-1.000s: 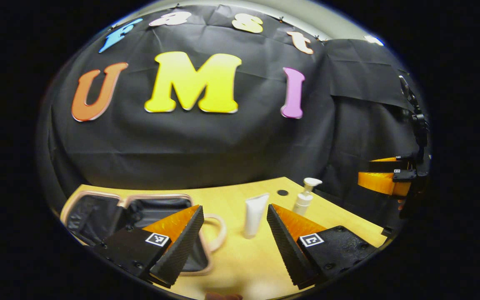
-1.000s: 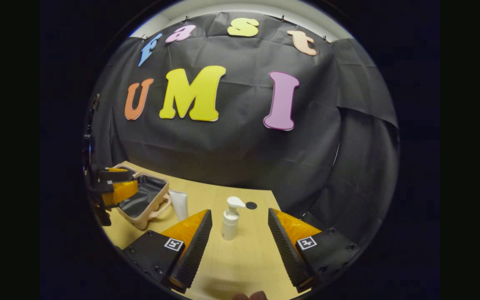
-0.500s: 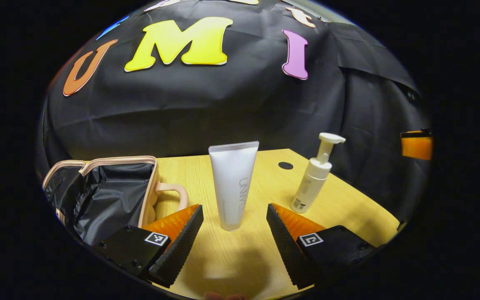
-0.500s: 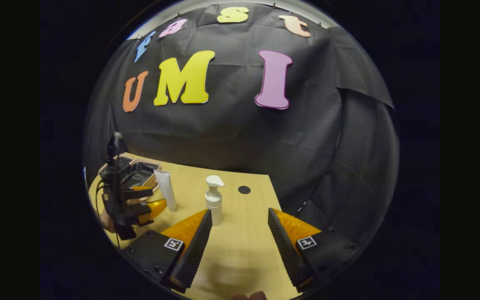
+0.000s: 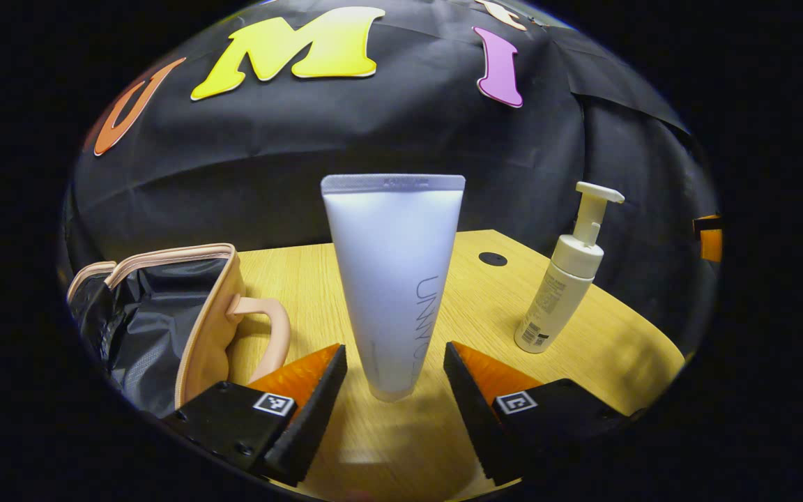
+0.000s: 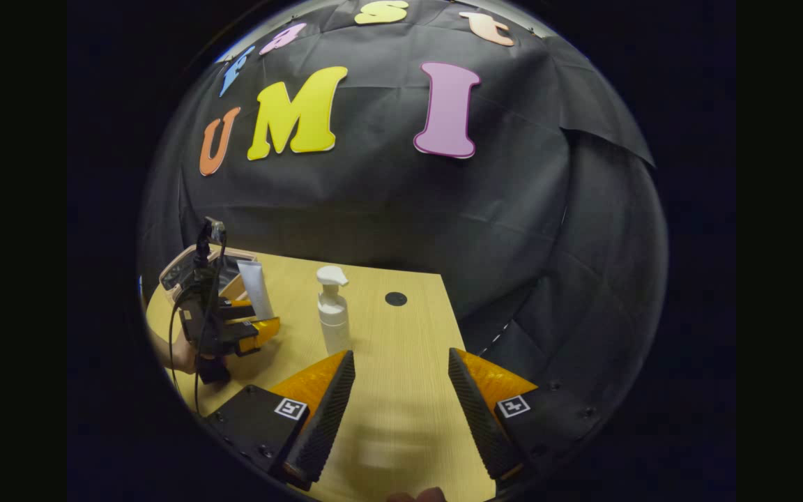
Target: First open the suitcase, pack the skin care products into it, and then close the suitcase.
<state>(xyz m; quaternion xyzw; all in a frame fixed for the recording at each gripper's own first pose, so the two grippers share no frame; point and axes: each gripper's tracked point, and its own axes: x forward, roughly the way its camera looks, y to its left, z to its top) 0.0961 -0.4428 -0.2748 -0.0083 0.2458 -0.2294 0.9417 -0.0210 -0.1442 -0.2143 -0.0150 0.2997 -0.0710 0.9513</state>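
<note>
A white cream tube (image 5: 394,279) stands cap down on the wooden table (image 5: 485,300), between the spread fingers of my left gripper (image 5: 393,390), which is open and touches nothing. The pink suitcase (image 5: 164,314) lies open at the left, its black lining showing. A white pump bottle (image 5: 565,279) stands to the right of the tube. In the right gripper view, my right gripper (image 6: 396,404) hangs open over bare table, with the pump bottle (image 6: 333,310) just ahead to the left. Farther left there, the left gripper (image 6: 234,328) stands at the tube (image 6: 255,289) beside the suitcase (image 6: 185,268).
A small black hole (image 5: 493,259) marks the table behind the bottle, also seen as a dark hole (image 6: 395,299) in the right gripper view. Black cloth walls close off the back and right side. The table's right edge (image 6: 454,328) runs near my right gripper.
My left gripper has moved forward and down to the tube, which now stands between its fingers. My right gripper has drifted right and lower; the bottle slid left in its view.
</note>
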